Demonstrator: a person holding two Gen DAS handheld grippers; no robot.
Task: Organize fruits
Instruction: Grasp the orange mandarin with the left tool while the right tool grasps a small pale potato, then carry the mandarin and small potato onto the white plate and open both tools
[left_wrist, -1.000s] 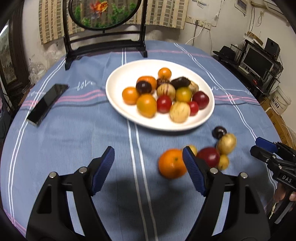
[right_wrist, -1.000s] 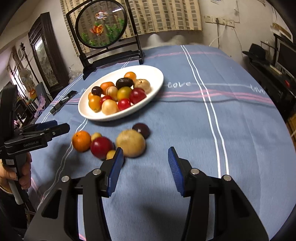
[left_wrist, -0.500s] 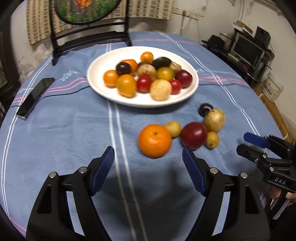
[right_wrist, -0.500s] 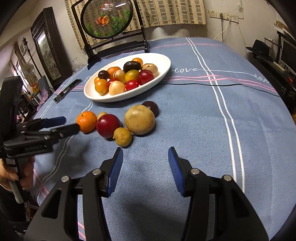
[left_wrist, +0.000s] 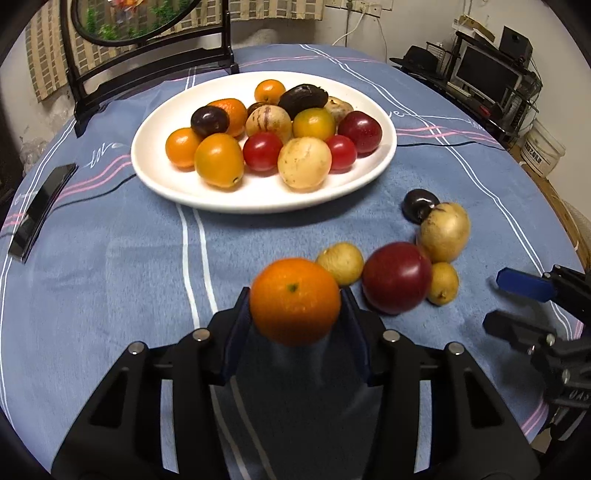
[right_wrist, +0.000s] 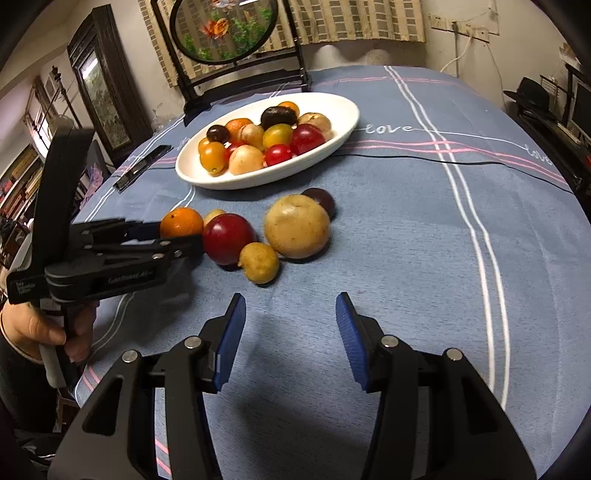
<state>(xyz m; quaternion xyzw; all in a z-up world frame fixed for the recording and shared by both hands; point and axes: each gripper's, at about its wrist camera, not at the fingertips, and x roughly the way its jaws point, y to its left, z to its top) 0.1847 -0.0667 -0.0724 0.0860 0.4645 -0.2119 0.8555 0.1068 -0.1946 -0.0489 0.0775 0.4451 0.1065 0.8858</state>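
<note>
Closing its jaws around an orange (left_wrist: 294, 301) on the blue tablecloth (left_wrist: 110, 266), the left gripper (left_wrist: 295, 306) pinches the fruit; the right gripper (right_wrist: 290, 317) hovers open and empty near a red fruit (right_wrist: 229, 238), before the white plate (right_wrist: 343, 122)

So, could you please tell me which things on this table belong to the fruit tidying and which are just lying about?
Job:
- orange, between the closing left gripper
- loose red fruit
- big yellow fruit
- white plate of fruit
- right gripper, open

Lying about:
- phone
- round screen on its stand
</note>
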